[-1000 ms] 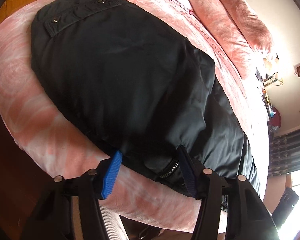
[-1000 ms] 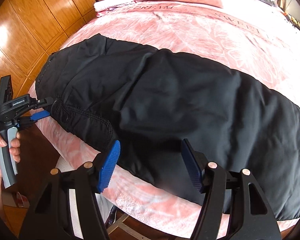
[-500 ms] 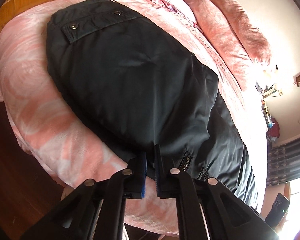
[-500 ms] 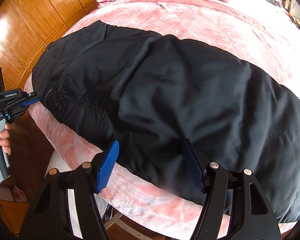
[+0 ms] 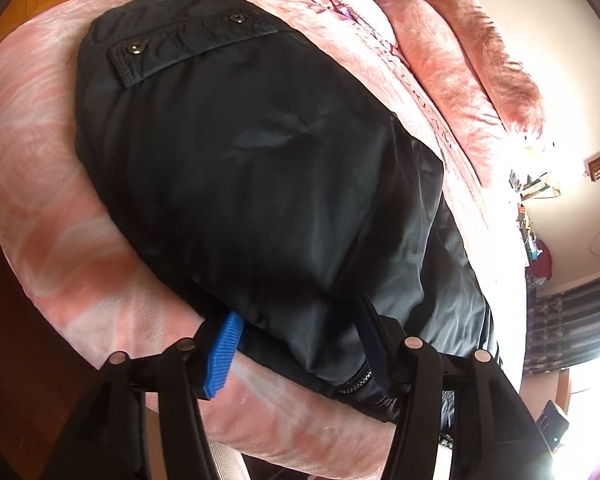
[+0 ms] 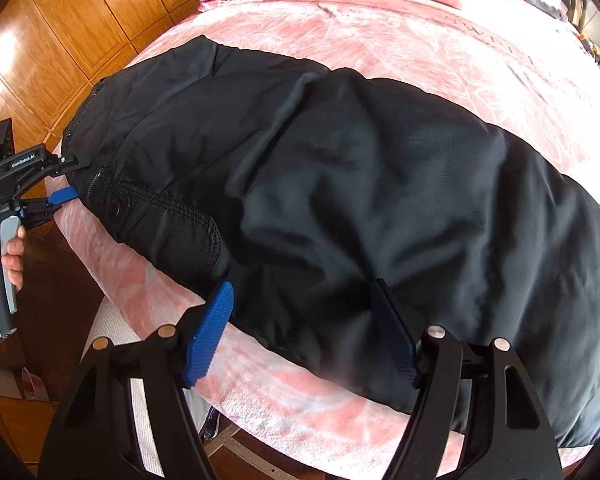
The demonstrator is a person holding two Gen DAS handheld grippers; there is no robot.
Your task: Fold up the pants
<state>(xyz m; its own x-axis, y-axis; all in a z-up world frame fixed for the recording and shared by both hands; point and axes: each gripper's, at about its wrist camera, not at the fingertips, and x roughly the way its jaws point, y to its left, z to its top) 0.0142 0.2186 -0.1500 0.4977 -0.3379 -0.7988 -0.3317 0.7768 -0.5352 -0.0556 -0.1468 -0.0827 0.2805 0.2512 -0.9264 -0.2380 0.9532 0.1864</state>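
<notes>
Black padded pants (image 5: pixel 260 168) lie along the near edge of a pink bed, seen also in the right wrist view (image 6: pixel 360 184). A flap pocket with two snaps (image 5: pixel 188 46) is at the far end. My left gripper (image 5: pixel 300 344) is open, its fingers on either side of the waistband edge by the zipper (image 5: pixel 358 380). It also shows in the right wrist view (image 6: pixel 70 178) at the waist end. My right gripper (image 6: pixel 304 328) is open, its fingers straddling the near edge of the pant leg.
The pink bedspread (image 6: pixel 420 40) covers the bed. Pink pillows (image 5: pixel 480 60) lie at the head. Wooden wardrobe doors (image 6: pixel 60 32) stand to the left. A dark floor (image 5: pixel 12 340) runs beside the bed. A dark curtain (image 5: pixel 572 320) hangs at the right.
My left gripper was shut half a second ago and is now open again around the waistband edge. The right gripper stays open and has edged closer to the pant leg.
</notes>
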